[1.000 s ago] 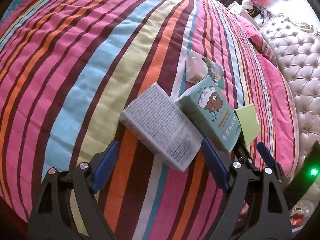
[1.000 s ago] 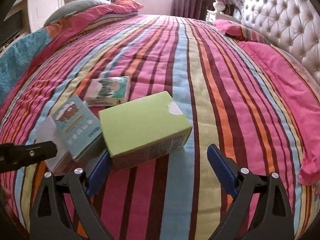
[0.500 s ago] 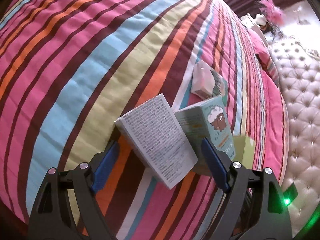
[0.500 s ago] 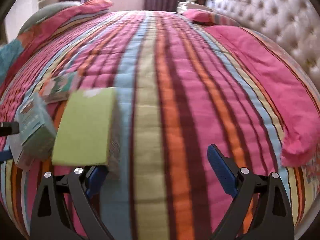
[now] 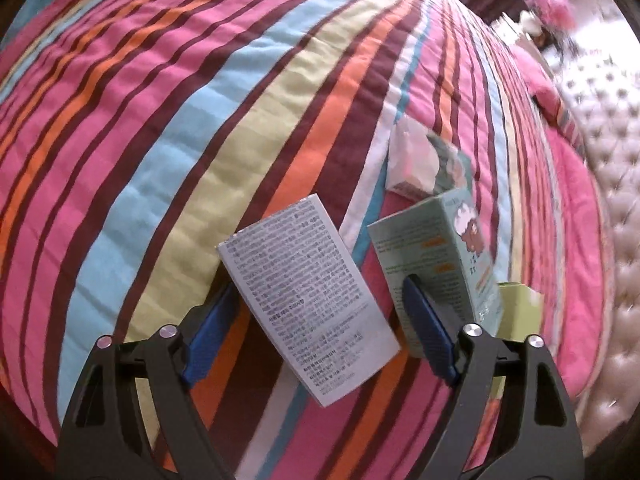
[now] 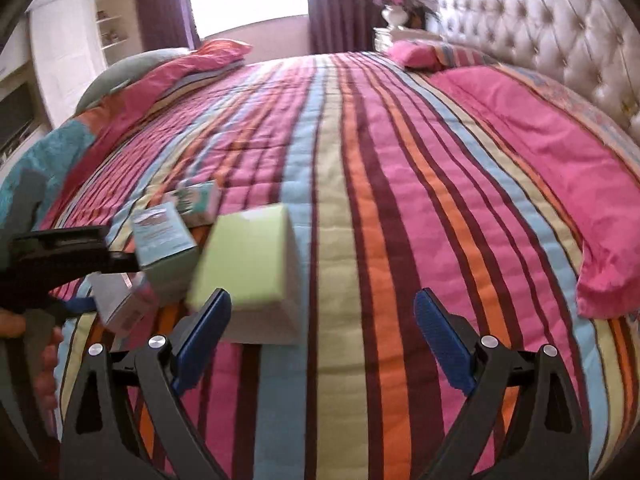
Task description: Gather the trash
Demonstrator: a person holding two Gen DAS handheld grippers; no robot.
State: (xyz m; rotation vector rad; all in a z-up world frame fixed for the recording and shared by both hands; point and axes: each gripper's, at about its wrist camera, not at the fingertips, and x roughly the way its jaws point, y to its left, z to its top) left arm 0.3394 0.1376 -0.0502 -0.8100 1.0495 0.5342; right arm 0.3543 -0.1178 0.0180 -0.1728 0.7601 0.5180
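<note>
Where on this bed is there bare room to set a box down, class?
Free: the striped quilt between the green box and the pink pillow, and toward the far window. Crowded: the near left, where the white box, teal box and tissue pack cluster.

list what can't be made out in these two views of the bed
- Left wrist view: the print on the white box is too small and blurred to read.
- Left wrist view: the green box is mostly hidden behind the teal box.
- Right wrist view: the white box is partly hidden by the teal box, and blurred.
- Right wrist view: the hand is cut off by the left edge.
</note>
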